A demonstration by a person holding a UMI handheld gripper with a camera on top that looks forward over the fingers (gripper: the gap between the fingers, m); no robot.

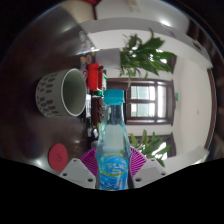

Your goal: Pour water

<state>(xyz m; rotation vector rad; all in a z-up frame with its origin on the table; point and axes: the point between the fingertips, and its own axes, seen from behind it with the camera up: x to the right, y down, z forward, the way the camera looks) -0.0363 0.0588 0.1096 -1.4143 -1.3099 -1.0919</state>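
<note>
Between the two fingers of the tongs (113, 178) stood a clear plastic water bottle (113, 150) with a teal cap (116, 97) and a blue label, its body pressed on both sides by the pink pads (92, 166), so the tongs were clenched on it about the labelled middle. Bottle and tongs appeared tipped toward a large white mug (62, 93) with a dotted side, which showed its open mouth just beyond and to one side of the cap. A red object (94, 75) sat past the mug, and a leafy plant (146, 52) and a wooden-framed window (145, 100) filled the background.

The bottle looked thin-walled and light, likely to dent under a hard squeeze and to slip where the label is glossy. Holding it at mid-body seemed sound. The cap looked to be still on, so no water could leave yet.
</note>
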